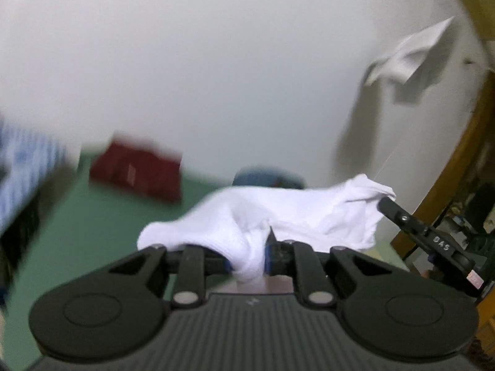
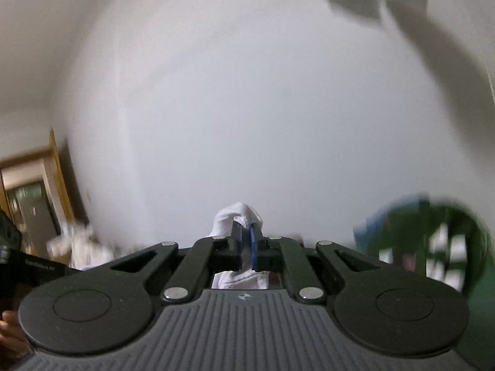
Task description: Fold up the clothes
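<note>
Soft white knit cloth (image 1: 309,216) hangs bunched, clamped by left gripper (image 1: 250,256) and right gripper (image 2: 246,244).

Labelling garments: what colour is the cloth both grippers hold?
White, plain; the cloth shows best in the left wrist view.

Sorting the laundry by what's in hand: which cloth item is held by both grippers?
The white garment, pinched by the left gripper and right gripper. The dark red cloth lies apart on the green surface.
</note>
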